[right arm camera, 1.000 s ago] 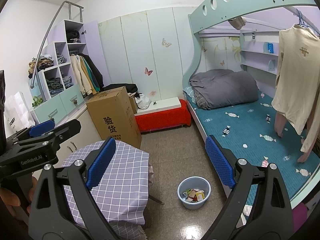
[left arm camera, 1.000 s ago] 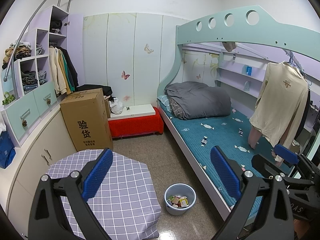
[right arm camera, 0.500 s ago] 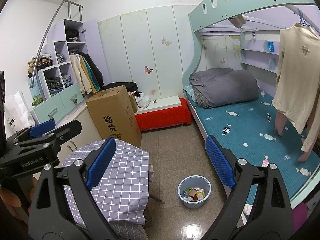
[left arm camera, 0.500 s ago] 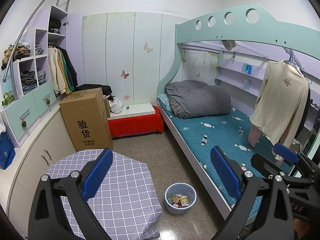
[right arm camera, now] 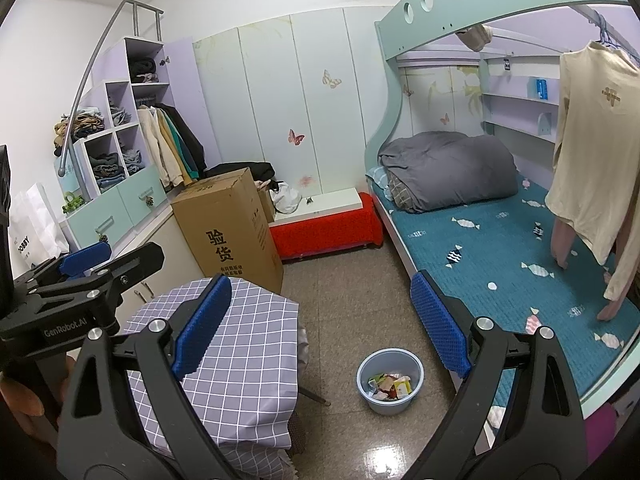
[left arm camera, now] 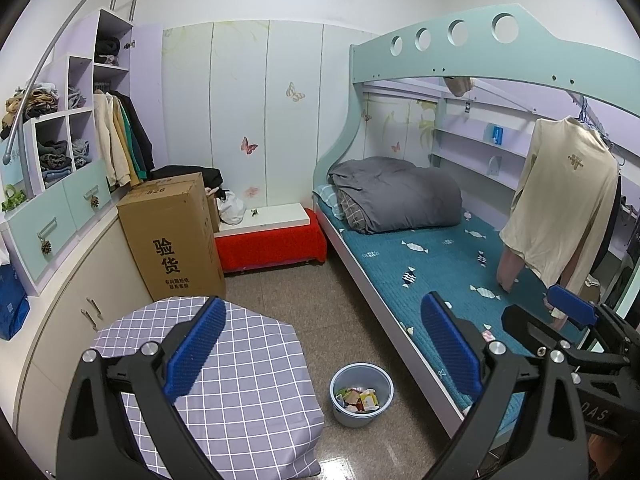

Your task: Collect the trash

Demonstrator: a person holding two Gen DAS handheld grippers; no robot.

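A light blue bin (left arm camera: 351, 416) stands on the floor between the table and the bed, with several colourful wrappers (left arm camera: 358, 395) inside. The right wrist view shows the same bin (right arm camera: 385, 406) and wrappers (right arm camera: 390, 384). My left gripper (left arm camera: 322, 344) hangs high above the floor, open, with nothing between its blue pads. My right gripper (right arm camera: 322, 320) is also open and empty, level with it. Each gripper shows at the edge of the other's view: the right gripper (left arm camera: 560, 320) to the right, the left gripper (right arm camera: 88, 264) to the left.
A table under a checked purple cloth (left arm camera: 240, 380) stands lower left. A tall cardboard box (left arm camera: 176, 240) and a red bench (left arm camera: 272, 246) are behind it. The bunk bed (left arm camera: 424, 264) fills the right, with a cream shirt (left arm camera: 560, 208) hanging over it. Cupboards line the left wall.
Both views have drifted only slightly. The grippers stay open and empty, and the bin has not moved.
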